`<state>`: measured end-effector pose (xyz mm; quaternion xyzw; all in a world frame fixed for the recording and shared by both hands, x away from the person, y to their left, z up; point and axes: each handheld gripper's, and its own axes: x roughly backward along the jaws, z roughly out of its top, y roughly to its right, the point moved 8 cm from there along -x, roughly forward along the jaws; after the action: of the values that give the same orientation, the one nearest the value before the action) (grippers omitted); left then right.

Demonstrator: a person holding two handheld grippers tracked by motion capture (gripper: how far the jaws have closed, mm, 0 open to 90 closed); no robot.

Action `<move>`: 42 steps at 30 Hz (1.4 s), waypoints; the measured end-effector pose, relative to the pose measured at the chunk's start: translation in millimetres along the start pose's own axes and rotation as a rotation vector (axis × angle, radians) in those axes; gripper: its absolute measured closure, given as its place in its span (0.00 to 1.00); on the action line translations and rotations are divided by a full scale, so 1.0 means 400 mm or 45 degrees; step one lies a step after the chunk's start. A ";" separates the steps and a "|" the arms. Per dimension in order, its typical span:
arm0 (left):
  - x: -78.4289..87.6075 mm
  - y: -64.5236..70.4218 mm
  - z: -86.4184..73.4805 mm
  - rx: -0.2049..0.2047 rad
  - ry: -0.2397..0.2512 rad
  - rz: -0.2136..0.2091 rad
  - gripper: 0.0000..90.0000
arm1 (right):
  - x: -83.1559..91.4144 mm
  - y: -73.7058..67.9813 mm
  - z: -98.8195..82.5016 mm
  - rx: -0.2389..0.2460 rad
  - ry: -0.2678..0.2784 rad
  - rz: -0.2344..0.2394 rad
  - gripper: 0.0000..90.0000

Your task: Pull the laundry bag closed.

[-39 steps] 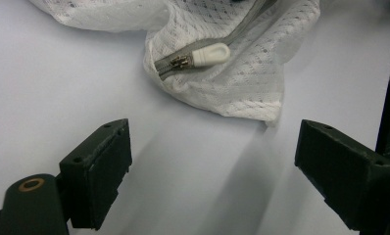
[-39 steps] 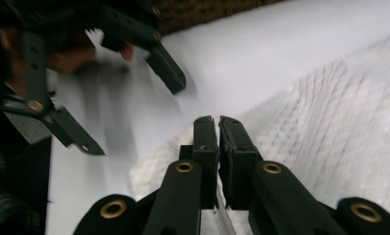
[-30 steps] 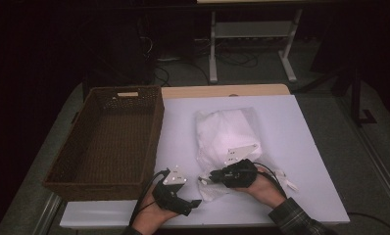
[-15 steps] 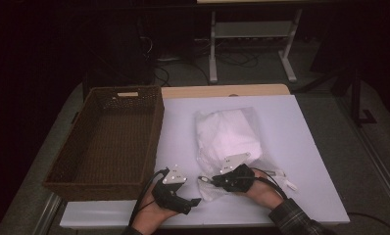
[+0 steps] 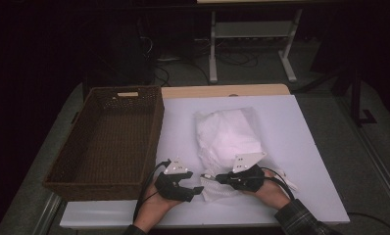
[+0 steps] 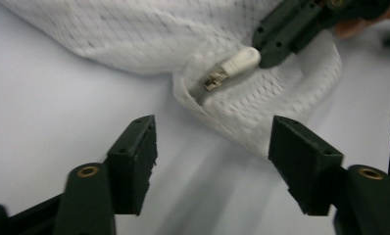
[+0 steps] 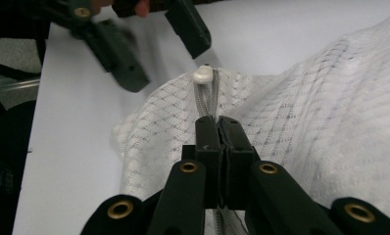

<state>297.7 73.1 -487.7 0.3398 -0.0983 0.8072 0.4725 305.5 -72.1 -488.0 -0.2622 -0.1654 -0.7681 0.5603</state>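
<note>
A white mesh fabric bag [image 5: 227, 139] with a zip lies on the white tabletop [image 5: 305, 147], a little right of the middle, its near corner reaching toward the person's edge. To its left, well apart from it, stands a dark brown woven rectangular basket [image 5: 109, 139], touching the left edge of the tabletop sheet.

The right gripper [image 5: 210, 177] lies low over the near corner of the bag, pointing leftward across the tabletop in the high view. In the right gripper view its two black jaws are pressed together on the grey zip band [image 7: 207, 100] of the bag, just behind the white rubbery zip pull [image 7: 203, 74], which sticks out past the jaw tips. The mesh bunches up on either side of the clamped band.

The left gripper [image 5: 199, 189] sits just beside the bag's near corner, facing the right gripper [image 6: 291, 29]. Its jaws have just been closing, yet in the left gripper view they stand well apart with only bare tabletop between them; the zip pull [image 6: 239, 61] and its small metal slider [image 6: 212, 78] lie farther off, beyond the jaw tips, touching nothing of this gripper. The bag's hemmed corner [image 6: 261, 117] curls near the right-hand jaw in that view.
</note>
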 end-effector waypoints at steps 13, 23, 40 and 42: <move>-0.058 0.001 0.030 -0.017 -0.014 -0.157 0.70 | 0.033 0.013 -0.031 -0.008 -0.011 -0.028 0.97; -0.052 0.019 0.031 -0.132 -0.043 -0.103 0.93 | 0.022 0.017 -0.043 -0.010 -0.069 -0.058 0.96; -0.032 0.042 0.024 -0.215 -0.015 -0.044 0.94 | 0.030 -0.023 0.004 -0.139 -0.012 0.068 0.81; -0.030 0.042 0.025 -0.216 -0.008 -0.043 0.94 | 0.020 -0.025 0.007 -0.137 -0.022 0.079 0.81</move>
<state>292.1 51.0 -485.2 0.3025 -0.1621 0.7869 0.5128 294.9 -73.4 -480.7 -0.3035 -0.1204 -0.7559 0.5674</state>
